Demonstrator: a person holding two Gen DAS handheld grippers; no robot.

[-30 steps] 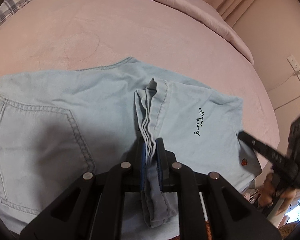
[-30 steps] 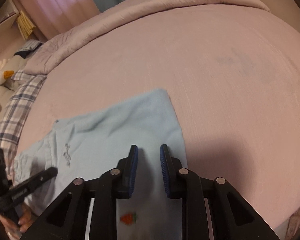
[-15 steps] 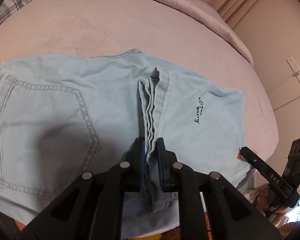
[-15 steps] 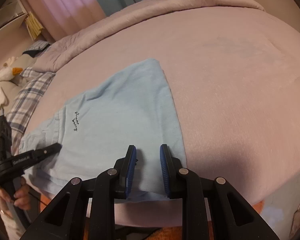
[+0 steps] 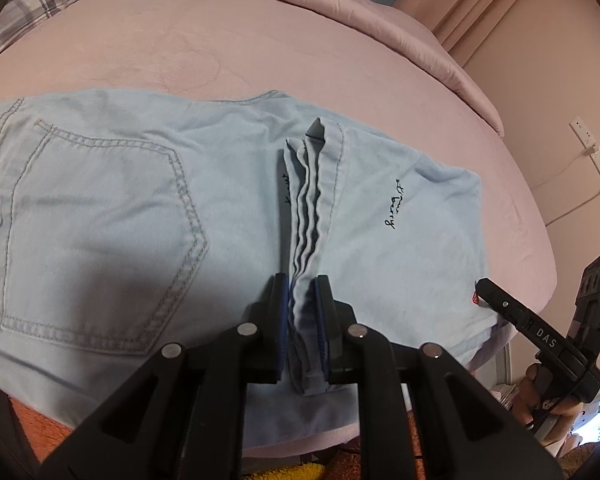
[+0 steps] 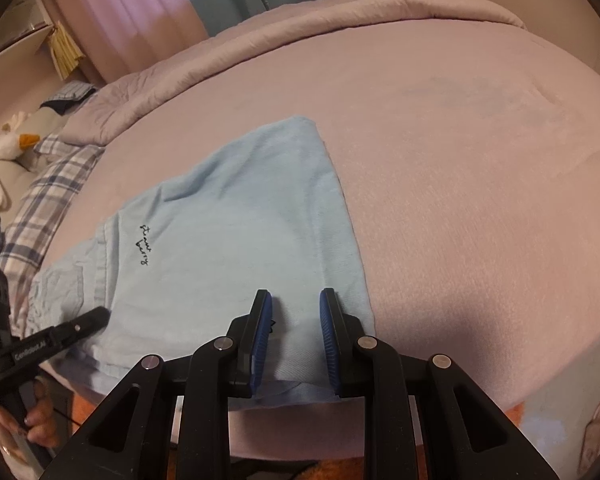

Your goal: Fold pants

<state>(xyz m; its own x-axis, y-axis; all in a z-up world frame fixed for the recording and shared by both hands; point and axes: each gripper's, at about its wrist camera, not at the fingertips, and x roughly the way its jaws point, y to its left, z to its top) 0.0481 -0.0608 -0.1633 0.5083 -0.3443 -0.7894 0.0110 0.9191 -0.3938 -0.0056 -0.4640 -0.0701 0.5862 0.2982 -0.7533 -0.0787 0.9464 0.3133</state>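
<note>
My left gripper [image 5: 302, 312] pinches a bunched ridge of the pale blue pants [image 5: 100, 216]; my right gripper [image 6: 296, 340] hangs with its jaws apart over the pants' near edge.

The pants lie spread across the pink bed [image 5: 260, 48], reaching to its near edge. Between my left fingers [image 5: 281, 320] the cloth stands up in several stacked, wavy layers that run straight ahead from the blue pads, with a stitched back pocket [image 5: 100, 232] flat to the left and small dark script [image 5: 392, 208] to the right. In the right wrist view, flat cloth shows in the gap between my right jaws; I cannot tell whether the pads touch it. That panel [image 6: 240, 232] looks smooth, its straight edge running along the bed just right of my jaws.
</note>
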